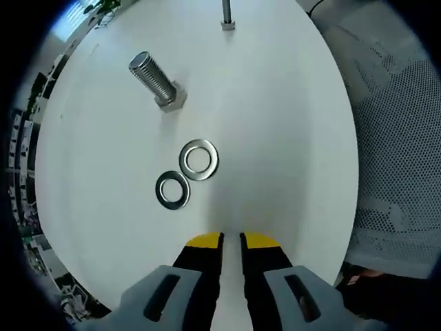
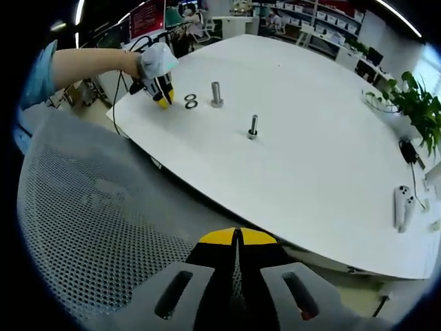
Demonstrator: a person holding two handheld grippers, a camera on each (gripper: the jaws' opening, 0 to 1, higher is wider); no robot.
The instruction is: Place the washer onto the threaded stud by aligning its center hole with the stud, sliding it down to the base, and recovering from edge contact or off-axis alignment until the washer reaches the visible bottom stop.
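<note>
Gleaming flat steel washers (image 1: 186, 174) beside threaded stud (image 1: 157, 82)

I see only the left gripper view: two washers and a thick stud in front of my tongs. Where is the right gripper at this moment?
Observer: The right gripper hangs off the table, over a mesh chair back. Its tongs are shut and empty.
Operator: My view is cut just past the thin stud. What lies beyond it?
Observer: Mostly bare table. A white handheld device lies near the far edge.
Operator: Is there anything past that edge?
Observer: A potted plant stands there.
</note>
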